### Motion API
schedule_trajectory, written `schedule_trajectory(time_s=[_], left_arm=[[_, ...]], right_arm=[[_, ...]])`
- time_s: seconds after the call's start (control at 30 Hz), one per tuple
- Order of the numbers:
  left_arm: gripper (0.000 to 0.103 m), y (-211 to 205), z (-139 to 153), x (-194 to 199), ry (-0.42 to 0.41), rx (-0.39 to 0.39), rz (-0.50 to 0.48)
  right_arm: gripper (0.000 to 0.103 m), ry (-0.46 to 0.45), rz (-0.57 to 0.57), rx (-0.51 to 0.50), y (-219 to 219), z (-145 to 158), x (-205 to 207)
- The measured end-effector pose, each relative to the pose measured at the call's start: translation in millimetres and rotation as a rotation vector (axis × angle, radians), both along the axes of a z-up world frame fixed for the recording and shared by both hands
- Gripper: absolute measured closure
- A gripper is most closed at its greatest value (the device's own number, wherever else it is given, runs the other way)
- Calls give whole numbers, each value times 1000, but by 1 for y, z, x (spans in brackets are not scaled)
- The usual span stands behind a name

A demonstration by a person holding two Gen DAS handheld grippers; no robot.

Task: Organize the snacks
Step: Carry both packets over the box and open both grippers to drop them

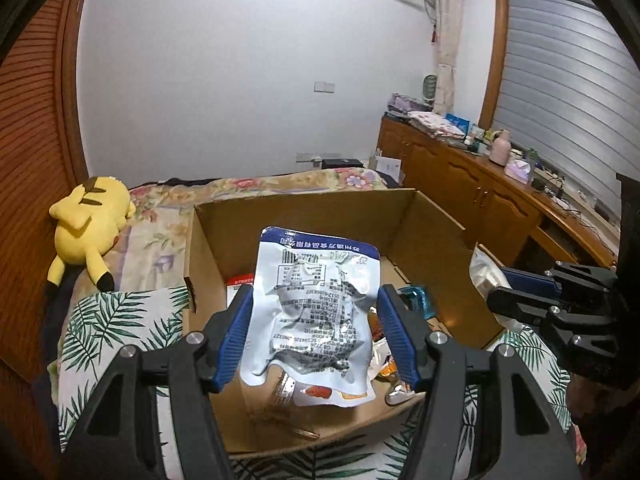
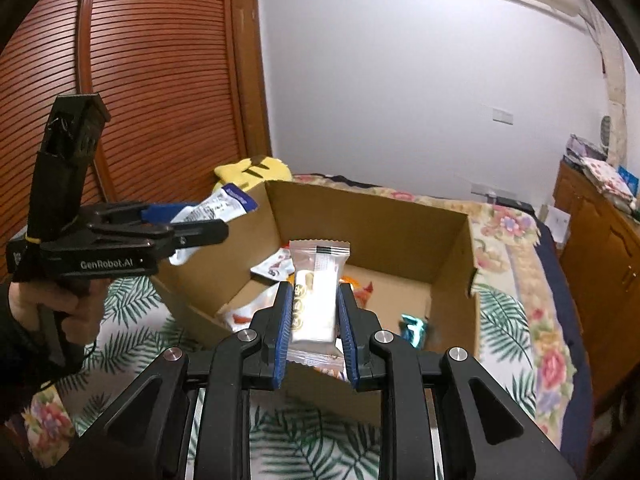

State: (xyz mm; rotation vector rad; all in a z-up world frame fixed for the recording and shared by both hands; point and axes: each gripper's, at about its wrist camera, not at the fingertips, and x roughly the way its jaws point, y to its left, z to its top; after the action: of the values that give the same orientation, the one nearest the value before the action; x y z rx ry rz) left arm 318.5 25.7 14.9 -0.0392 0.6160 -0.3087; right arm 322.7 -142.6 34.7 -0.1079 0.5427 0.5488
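Crinkled silver-blue snack pouch (image 1: 316, 312) clamped in left gripper (image 1: 316, 336), pale wrapped bar (image 2: 316, 296) upright in right gripper (image 2: 316, 340), both above open cardboard box (image 1: 304, 212) of snacks.

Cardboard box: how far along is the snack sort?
Partly done: several packets already lie inside the cardboard box, including a teal-wrapped snack. In hand: the left gripper holds a blue-and-white pouch over the box, and the right gripper holds a white wrapped bar above it. Left: releasing both; no loose snacks show on the bed.
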Motion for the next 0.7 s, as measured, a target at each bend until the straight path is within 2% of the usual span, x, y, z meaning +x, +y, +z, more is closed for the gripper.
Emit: schedule_trajectory(time_s=[0.3,0.7], left_arm=[[41,-15,-17,15,33,15,3],[40,-16,-28,21,82,31,12]], right_arm=[[82,42,-18,1,3,-18,30],[81,95,-38,-14,13,-33,41]])
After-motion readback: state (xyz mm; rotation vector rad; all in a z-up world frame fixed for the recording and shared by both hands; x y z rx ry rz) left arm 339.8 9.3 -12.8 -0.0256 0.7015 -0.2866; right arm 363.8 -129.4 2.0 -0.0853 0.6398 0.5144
